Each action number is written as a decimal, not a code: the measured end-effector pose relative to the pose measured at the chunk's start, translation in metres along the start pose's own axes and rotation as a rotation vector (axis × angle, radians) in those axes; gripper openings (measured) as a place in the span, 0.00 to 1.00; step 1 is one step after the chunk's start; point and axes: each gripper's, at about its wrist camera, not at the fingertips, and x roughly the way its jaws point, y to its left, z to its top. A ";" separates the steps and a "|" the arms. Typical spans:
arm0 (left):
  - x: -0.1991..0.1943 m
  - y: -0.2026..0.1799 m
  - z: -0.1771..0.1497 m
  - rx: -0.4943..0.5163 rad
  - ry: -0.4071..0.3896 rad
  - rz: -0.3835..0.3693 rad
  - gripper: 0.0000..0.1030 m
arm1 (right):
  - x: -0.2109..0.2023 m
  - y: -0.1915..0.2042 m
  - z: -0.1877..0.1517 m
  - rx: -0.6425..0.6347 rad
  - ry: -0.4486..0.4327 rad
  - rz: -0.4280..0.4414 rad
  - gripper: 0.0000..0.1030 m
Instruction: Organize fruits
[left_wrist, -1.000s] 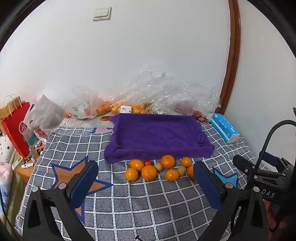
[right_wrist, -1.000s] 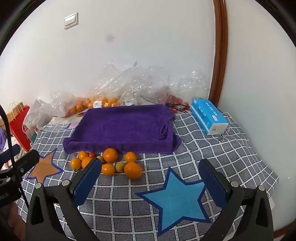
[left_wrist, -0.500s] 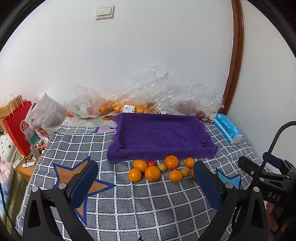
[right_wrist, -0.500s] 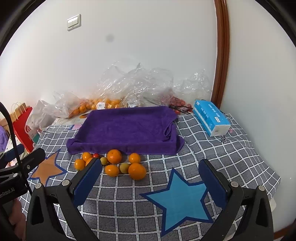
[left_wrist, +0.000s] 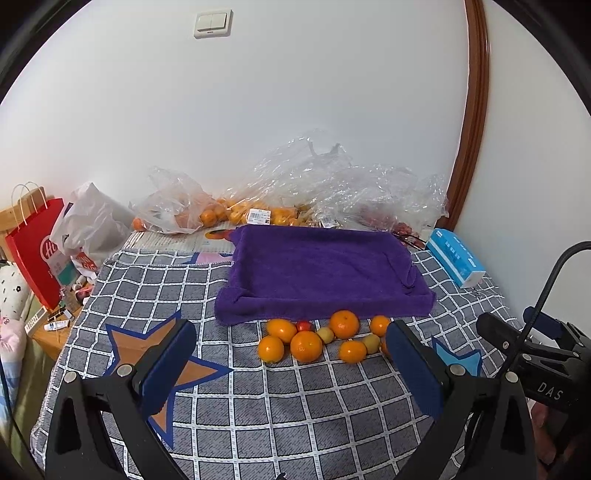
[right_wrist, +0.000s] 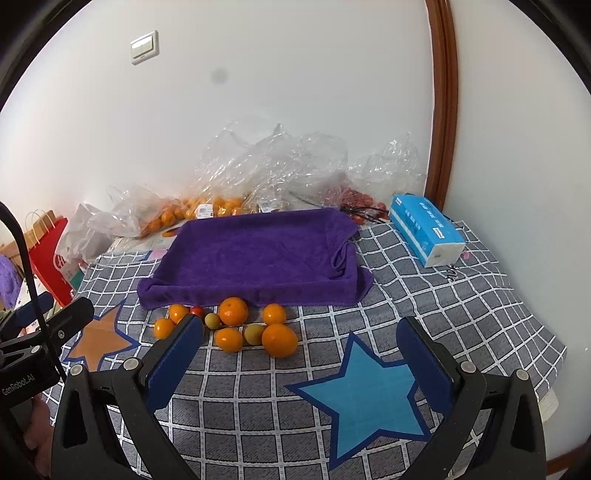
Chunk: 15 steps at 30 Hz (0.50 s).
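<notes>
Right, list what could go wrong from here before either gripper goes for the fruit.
1. The loose fruit lies packed together on the checked cloth; closing on one round piece may nudge its neighbours into rolling.
2. The small red fruit sits wedged between oranges, hard to pinch cleanly.
3. The purple towel tray has soft, raised edges; a low-carried fruit could catch on them.

Surface (right_wrist: 461, 306) under grey checked star cloth (right_wrist: 258, 406): purple towel (right_wrist: 255, 254), loose fruits (right_wrist: 232, 325), blue tissue pack (right_wrist: 424, 229), plastic bags (right_wrist: 280, 170).
</notes>
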 end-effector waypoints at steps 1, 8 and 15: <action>0.000 0.000 0.000 0.001 0.000 -0.001 1.00 | -0.001 0.000 0.000 0.001 0.000 0.000 1.00; 0.000 0.004 -0.003 -0.011 0.001 -0.011 1.00 | -0.002 0.001 0.000 0.003 -0.002 -0.002 1.00; 0.000 0.006 -0.003 -0.010 0.004 -0.001 1.00 | 0.000 0.003 -0.002 0.002 -0.005 -0.004 1.00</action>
